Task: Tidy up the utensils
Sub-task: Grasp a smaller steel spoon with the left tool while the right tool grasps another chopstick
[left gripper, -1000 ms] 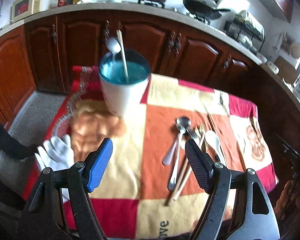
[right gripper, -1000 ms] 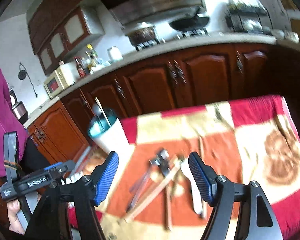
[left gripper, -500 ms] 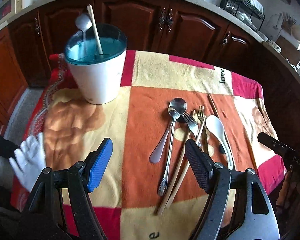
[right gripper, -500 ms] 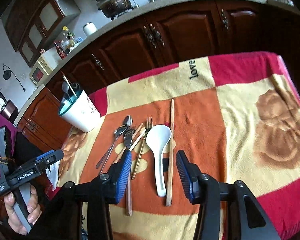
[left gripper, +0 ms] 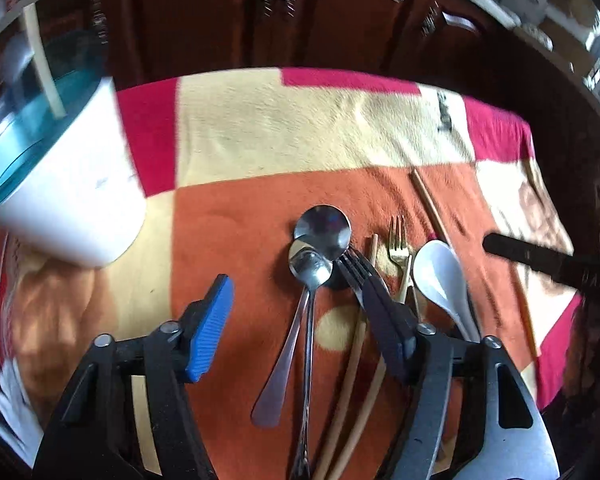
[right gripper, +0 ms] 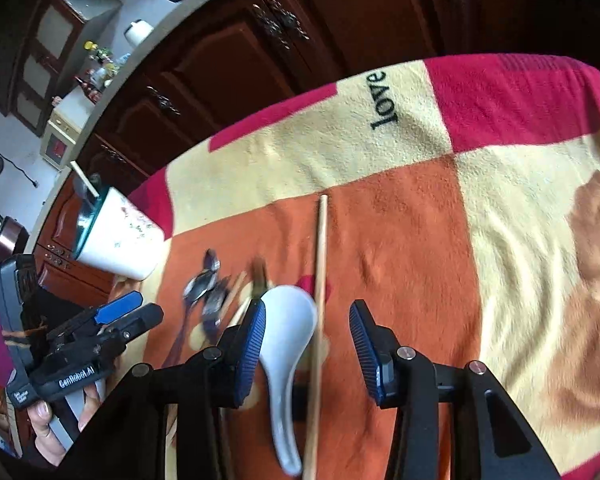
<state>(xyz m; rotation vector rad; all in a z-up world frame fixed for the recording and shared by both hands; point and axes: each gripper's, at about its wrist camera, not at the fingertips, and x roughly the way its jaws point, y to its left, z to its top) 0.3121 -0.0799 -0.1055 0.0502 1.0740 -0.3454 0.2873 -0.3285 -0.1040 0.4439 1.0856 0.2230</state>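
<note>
Utensils lie on the orange patch of the blanket: two steel spoons [left gripper: 314, 264], a dark fork [left gripper: 354, 270], a gold fork [left gripper: 400, 248], wooden chopsticks [left gripper: 350, 376], a white ceramic spoon [left gripper: 440, 280] and a single chopstick [left gripper: 430, 206]. My left gripper [left gripper: 296, 304] is open, low over the steel spoons' handles. My right gripper [right gripper: 307, 336] is open, with the white ceramic spoon [right gripper: 286, 340] and the single chopstick [right gripper: 319, 280] between its fingers. A white holder with a blue rim [left gripper: 64, 192] stands at the left, holding a spoon and a chopstick.
The blanket-covered table [right gripper: 520, 240] ends at dark wooden cabinets [left gripper: 300, 20] behind. The holder also shows in the right wrist view [right gripper: 120, 240], with the left gripper [right gripper: 112, 320] below it. The right gripper's tip [left gripper: 540, 260] shows at the right of the left wrist view.
Both grippers have moved down and forward toward the utensils. The right gripper now straddles the white spoon and the single chopstick. The left gripper is closer over the steel spoons.
</note>
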